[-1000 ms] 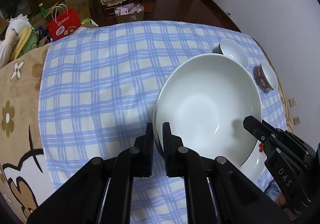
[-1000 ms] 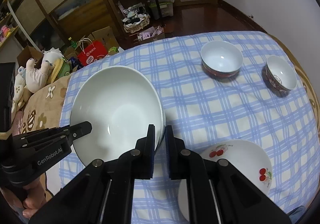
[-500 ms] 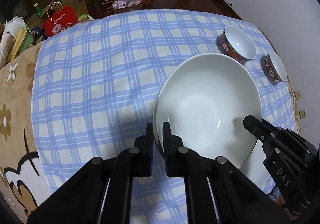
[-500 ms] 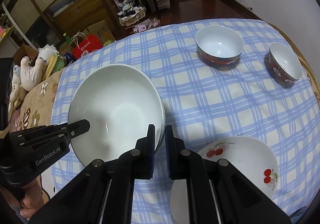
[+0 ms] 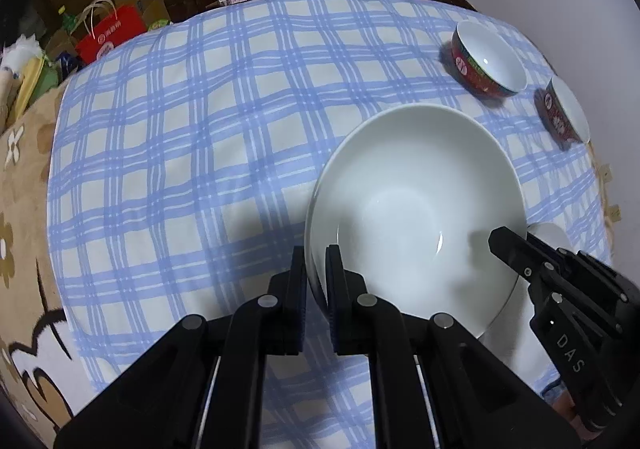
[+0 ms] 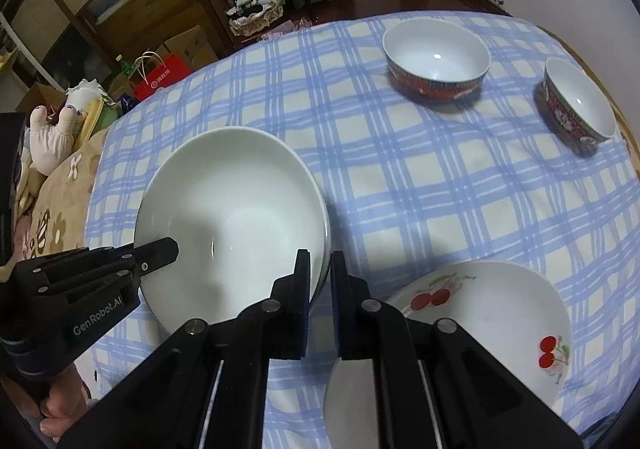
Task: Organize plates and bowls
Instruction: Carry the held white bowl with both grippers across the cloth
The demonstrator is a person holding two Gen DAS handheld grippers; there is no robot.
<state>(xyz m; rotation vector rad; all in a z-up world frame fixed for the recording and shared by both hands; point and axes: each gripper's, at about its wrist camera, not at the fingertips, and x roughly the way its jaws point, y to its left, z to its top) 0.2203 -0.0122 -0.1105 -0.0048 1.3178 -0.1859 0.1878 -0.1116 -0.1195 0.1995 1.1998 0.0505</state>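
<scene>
Both grippers carry one big white bowl (image 6: pixel 232 217) over the checked cloth (image 5: pixel 180 137), each pinching an opposite side of the rim. The left gripper (image 5: pixel 316 269) clamps the bowl's left edge, the right gripper (image 6: pixel 320 273) its right edge, so the wide, heavy dish stays level. Both point steeply down, which suits setting it on the cloth. A cherry plate (image 6: pixel 492 313) lies near right, just beside the bowl; two red bowls (image 6: pixel 436 57) (image 6: pixel 576 101) sit far right, well apart. Likely the bowl is meant to sit clear of the plate, on bare cloth
</scene>
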